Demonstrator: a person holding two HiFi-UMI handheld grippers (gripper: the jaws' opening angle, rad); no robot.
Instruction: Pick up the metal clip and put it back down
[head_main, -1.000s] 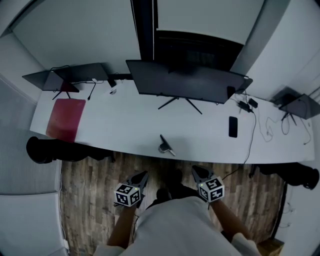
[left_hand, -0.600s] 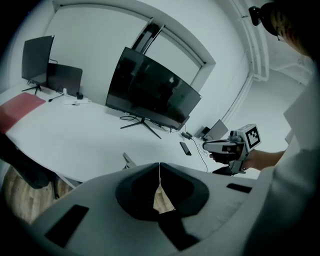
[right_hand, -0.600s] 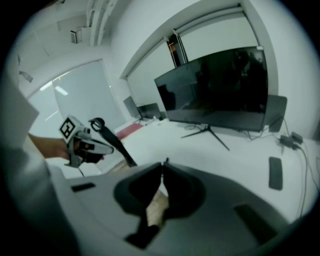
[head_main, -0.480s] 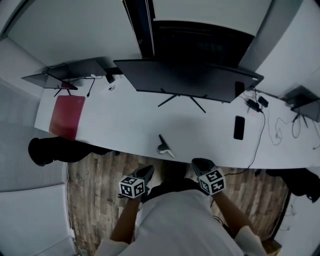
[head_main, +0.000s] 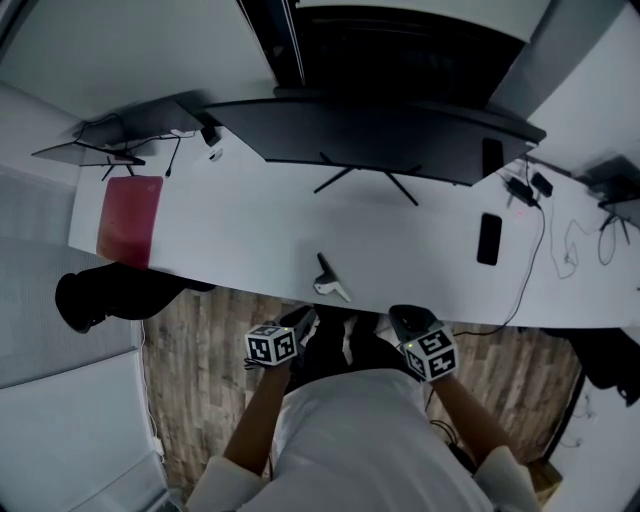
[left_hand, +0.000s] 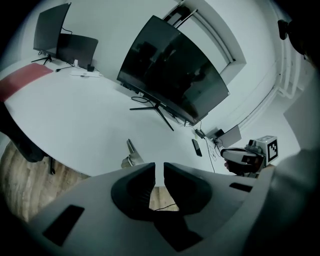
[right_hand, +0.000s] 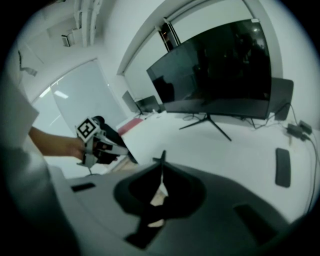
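White curved counter (head_main: 230, 230), head view: small silver metal clip (head_main: 331, 281) near front edge, long axis running away from the body, just ahead of left gripper (head_main: 304, 320), farther from right gripper (head_main: 403, 316). Left gripper view: fingers (left_hand: 136, 186) just eased apart, narrow gap unseen from above, nothing between, clip ahead and slightly left. Right gripper view: fingers (right_hand: 182, 192) pressed together, empty — clip not clearly made out.

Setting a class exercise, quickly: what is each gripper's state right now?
Left gripper: open slightly, jaws just been opening, nothing between them.
Right gripper: closed, holding nothing.
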